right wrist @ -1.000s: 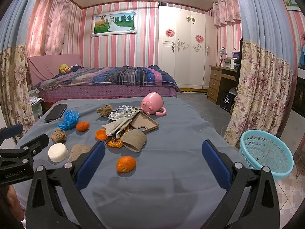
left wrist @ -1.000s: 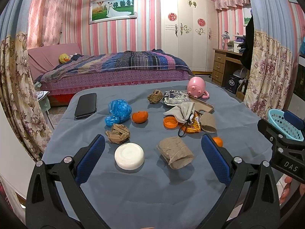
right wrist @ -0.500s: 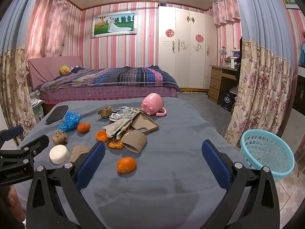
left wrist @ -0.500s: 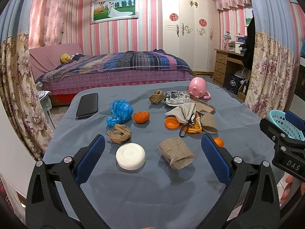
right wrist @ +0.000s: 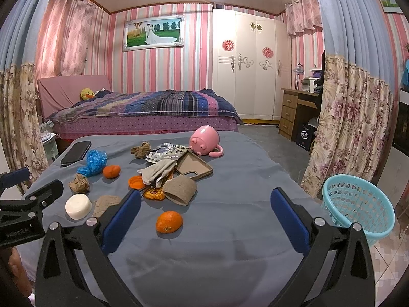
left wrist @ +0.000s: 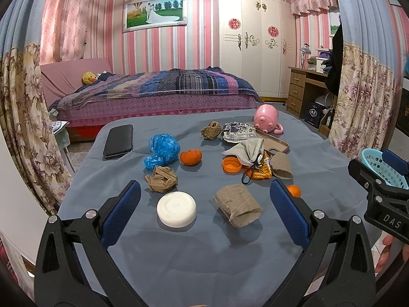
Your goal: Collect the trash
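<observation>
Trash lies on a grey-blue table (left wrist: pixel 204 250): a flattened brown paper cup (left wrist: pixel 237 206), a crumpled brown paper ball (left wrist: pixel 161 178), a blue plastic wad (left wrist: pixel 161 151), an orange cap (left wrist: pixel 231 164), a snack wrapper (left wrist: pixel 260 170) and a crushed cup (right wrist: pixel 180 189). My left gripper (left wrist: pixel 204 211) is open and empty, hovering just short of the flattened cup and a white disc (left wrist: pixel 177 208). My right gripper (right wrist: pixel 204 216) is open and empty above an orange (right wrist: pixel 169 221). A teal basket (right wrist: pixel 358 208) stands on the floor to the right.
A black phone (left wrist: pixel 118 141), a pink pig mug (left wrist: pixel 267 119), a brown tray (right wrist: pixel 194 167), a second orange (left wrist: pixel 191 157) and a grey cloth (left wrist: pixel 246 148) also lie on the table. A bed (left wrist: pixel 158 94) stands behind, curtains on both sides.
Both grippers have drifted slightly; the table objects sit a touch lower and nearer in view. Nothing was picked up or let go.
</observation>
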{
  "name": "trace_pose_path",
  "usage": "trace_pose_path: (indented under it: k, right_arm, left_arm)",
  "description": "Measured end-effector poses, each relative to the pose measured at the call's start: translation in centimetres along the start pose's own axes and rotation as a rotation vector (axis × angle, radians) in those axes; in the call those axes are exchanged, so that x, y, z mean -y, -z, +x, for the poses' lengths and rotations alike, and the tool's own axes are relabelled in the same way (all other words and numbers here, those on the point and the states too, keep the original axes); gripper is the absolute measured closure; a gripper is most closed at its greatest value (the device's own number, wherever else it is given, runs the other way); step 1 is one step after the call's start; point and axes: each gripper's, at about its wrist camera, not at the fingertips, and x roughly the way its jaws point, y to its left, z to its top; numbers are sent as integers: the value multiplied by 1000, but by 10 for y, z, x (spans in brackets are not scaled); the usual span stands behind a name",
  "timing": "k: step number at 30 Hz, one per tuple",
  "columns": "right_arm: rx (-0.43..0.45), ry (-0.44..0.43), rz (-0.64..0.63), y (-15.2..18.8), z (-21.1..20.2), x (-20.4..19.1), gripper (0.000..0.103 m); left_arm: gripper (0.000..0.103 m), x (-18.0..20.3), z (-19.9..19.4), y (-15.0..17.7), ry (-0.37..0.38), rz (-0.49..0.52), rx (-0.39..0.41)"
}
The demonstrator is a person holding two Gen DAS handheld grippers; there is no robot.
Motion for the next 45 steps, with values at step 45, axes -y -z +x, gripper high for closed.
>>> trace_pose_path:
  k: [45]
  right_arm:
    - [4,3,7,-3,-6,7,4]
  left_arm:
    - [5,0,-3,-2,-2,-3,5]
